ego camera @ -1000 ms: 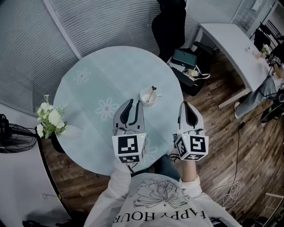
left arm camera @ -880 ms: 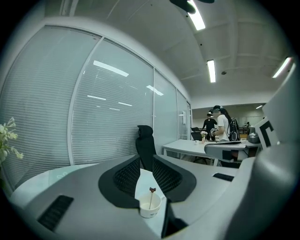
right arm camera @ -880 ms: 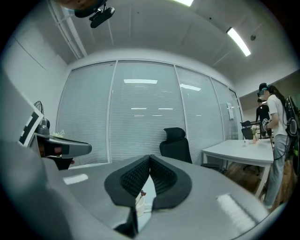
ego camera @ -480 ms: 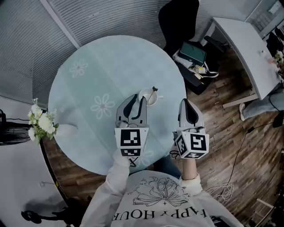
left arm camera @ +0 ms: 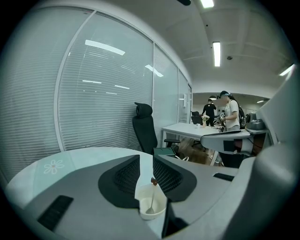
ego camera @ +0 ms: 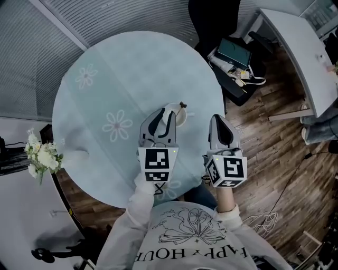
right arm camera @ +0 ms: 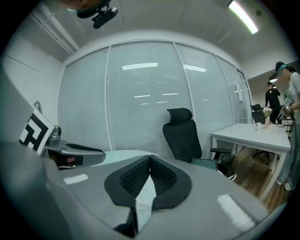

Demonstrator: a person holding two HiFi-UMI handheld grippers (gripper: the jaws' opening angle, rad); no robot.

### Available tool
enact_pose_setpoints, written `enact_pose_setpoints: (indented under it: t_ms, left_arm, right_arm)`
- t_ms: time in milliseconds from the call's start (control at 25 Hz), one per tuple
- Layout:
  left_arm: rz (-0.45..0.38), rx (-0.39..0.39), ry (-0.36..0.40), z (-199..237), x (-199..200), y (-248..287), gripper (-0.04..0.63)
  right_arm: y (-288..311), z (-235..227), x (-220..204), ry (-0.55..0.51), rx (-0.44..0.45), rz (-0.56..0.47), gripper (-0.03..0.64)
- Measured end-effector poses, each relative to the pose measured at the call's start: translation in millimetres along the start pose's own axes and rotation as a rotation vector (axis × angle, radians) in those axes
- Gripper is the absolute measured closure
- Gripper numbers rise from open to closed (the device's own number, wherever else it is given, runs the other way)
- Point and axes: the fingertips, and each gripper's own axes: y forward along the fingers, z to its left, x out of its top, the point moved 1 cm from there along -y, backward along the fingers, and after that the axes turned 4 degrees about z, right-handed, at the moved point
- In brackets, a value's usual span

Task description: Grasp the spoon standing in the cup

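A small white cup (ego camera: 178,117) stands on the round pale-blue table (ego camera: 105,79), near its right edge. A spoon (ego camera: 181,108) with a dark handle end stands tilted in the cup. My left gripper (ego camera: 165,112) hovers at the cup's left side, its jaws opening a narrow gap. In the left gripper view the cup (left arm camera: 151,213) and spoon (left arm camera: 153,194) show through the gap of the left gripper (left arm camera: 146,157), and the pads touch neither. My right gripper (ego camera: 215,118) hangs right of the cup by the table's edge. It is shut and holds nothing, its pads meeting at the right gripper (right arm camera: 150,157) tips.
A vase of white flowers (ego camera: 41,158) stands at the table's left edge. A black office chair (ego camera: 211,16) and an open bag (ego camera: 235,55) are on the wooden floor beyond the table. At the far right is a white desk (ego camera: 301,47). People (left arm camera: 229,110) stand far off.
My left gripper has moved forward and right, so its tips now sit against the cup's left side. The right gripper has kept its place beside it. The head view has shifted slightly.
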Motion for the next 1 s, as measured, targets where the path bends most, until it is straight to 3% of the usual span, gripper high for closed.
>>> enact_pose_setpoints:
  t_ms: [680, 1000]
  left_arm:
    - [0.142, -0.074, 0.001, -13, -54, 76, 0.451]
    - [0.209, -0.084, 0.053, -23, -68, 101, 0.407]
  right_arm:
    - [34, -29, -51, 0.029, -0.006, 0.111, 0.606]
    - [37, -41, -68, 0.044, -0.010, 0.143, 0.606]
